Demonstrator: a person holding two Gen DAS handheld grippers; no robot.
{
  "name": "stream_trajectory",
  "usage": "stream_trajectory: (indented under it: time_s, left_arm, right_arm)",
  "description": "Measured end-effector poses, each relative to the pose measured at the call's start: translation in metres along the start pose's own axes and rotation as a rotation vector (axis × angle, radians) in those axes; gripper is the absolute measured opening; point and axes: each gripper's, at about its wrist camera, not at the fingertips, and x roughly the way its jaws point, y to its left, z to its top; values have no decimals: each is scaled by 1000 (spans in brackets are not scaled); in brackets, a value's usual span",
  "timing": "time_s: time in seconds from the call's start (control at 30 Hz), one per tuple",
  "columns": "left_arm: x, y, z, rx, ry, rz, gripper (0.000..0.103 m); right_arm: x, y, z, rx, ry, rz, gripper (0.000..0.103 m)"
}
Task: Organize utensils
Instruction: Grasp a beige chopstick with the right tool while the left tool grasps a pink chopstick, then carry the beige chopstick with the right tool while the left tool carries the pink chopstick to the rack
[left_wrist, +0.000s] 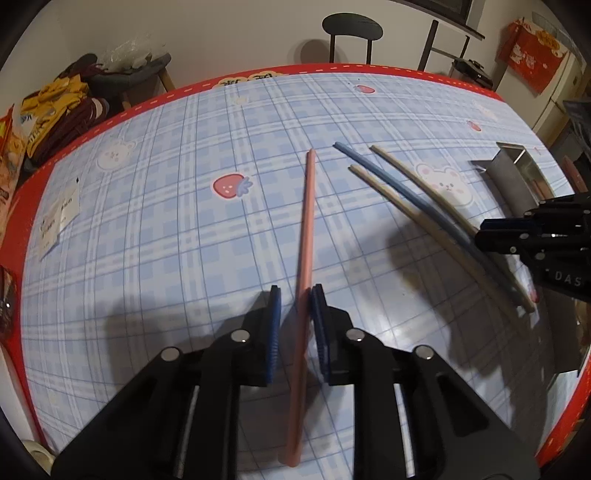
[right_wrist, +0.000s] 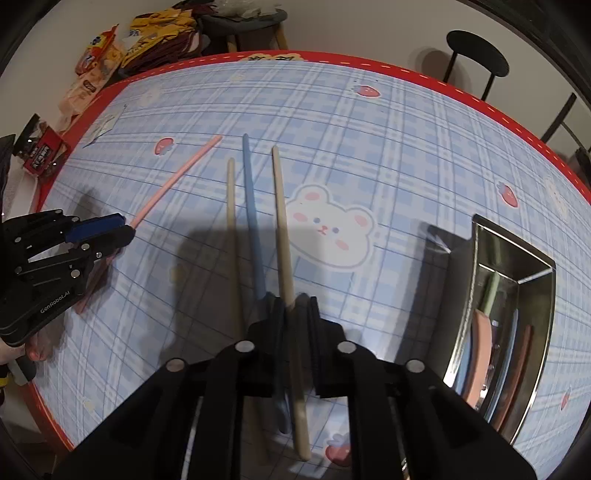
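Observation:
My left gripper (left_wrist: 295, 295) straddles a pink chopstick (left_wrist: 304, 258) that lies on the table; its jaws stand slightly apart, the right pad touching the stick. My right gripper (right_wrist: 293, 299) is shut on a beige chopstick (right_wrist: 282, 221), lifted off the cloth. A blue chopstick (right_wrist: 251, 206) and a second beige chopstick (right_wrist: 232, 221) lie beside it on the table. In the left wrist view these three (left_wrist: 417, 199) run toward my right gripper (left_wrist: 480, 232). A steel tray (right_wrist: 532, 317) at the right holds several coloured utensils.
The table carries a blue plaid cloth (left_wrist: 166, 221) with a red border. Snack bags and clothes (right_wrist: 110, 48) pile up past the far left edge. A black chair (left_wrist: 351, 26) stands behind the table. Paper tags (left_wrist: 61, 218) lie at the left.

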Motion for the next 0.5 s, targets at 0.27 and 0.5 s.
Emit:
stream_trajectory:
  time_s: [0.27, 0.5]
  left_arm:
    - [1, -10, -1, 25, -30, 75, 21]
    - [2, -4, 0, -45, -42, 51, 21]
  right_arm:
    - [1, 5, -1, 11, -11, -41, 8]
    - [2, 4, -1, 23, -11, -43, 8]
